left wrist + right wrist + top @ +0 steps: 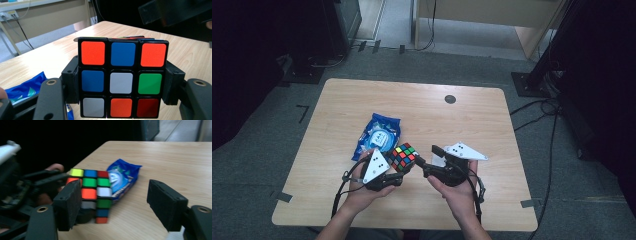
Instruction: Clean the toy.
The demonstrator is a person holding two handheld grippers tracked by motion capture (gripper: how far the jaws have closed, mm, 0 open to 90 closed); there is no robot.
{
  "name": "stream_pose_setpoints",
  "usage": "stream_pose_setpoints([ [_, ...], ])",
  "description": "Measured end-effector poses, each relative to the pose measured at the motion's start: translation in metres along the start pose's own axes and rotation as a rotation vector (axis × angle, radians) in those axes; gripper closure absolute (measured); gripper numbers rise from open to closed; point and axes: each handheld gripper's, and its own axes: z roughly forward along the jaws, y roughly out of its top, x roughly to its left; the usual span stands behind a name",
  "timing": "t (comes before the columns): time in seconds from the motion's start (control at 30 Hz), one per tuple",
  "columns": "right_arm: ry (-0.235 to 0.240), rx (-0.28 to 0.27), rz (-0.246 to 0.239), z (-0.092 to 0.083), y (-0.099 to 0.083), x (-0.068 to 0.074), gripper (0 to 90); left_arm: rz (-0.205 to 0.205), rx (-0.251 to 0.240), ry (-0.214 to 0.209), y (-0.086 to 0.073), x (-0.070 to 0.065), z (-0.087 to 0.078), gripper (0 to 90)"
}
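A scrambled puzzle cube is held above the near middle of the wooden table. My left gripper is shut on it. In the left gripper view the cube fills the middle, with both black pads pressed on its sides. My right gripper hovers just right of the cube, jaws wide open. In the right gripper view nothing is between the jaws, and the cube lies beyond the left pad.
A blue snack packet lies flat on the table just behind the cube, also seen in the right gripper view. A small dark round cap sits in the far tabletop. Cables and stands surround the table.
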Motion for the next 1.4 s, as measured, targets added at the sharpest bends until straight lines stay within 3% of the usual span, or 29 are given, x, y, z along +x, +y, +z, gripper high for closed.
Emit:
stream_pose_setpoints([
  [0.07,0.023,0.007,0.015,0.002,0.000,0.004,26.5,0.003,0.002,-0.003,-0.001,-0.002,0.001,33.9],
  [0.43,0.014,0.098,0.025,0.023,-0.010,0.010,25.5,0.029,-0.011,-0.020,0.000,-0.014,0.006,33.9],
  [0.6,0.020,0.111,0.042,0.025,-0.013,0.010,31.9,0.050,-0.013,-0.021,-0.001,-0.017,0.007,33.9],
  [0.73,0.021,0.104,0.043,0.025,-0.013,0.011,33.4,0.043,-0.016,-0.027,-0.001,-0.017,0.007,33.8],
  [0.8,0.017,0.100,0.033,0.025,-0.013,0.012,34.2,0.033,-0.016,-0.041,-0.002,-0.015,0.007,33.8],
  [0.93,-0.027,0.098,-0.054,0.025,-0.014,0.019,34.3,0.041,-0.005,-0.041,-0.002,-0.016,0.008,33.5],
  [1.07,-0.048,0.098,-0.097,0.025,-0.015,0.021,34.3,0.039,-0.004,-0.037,-0.002,-0.016,0.009,33.0],
  [1.4,-0.031,0.110,-0.111,0.025,-0.015,0.026,34.3,0.055,-0.009,-0.032,-0.001,-0.017,0.010,30.7],
])
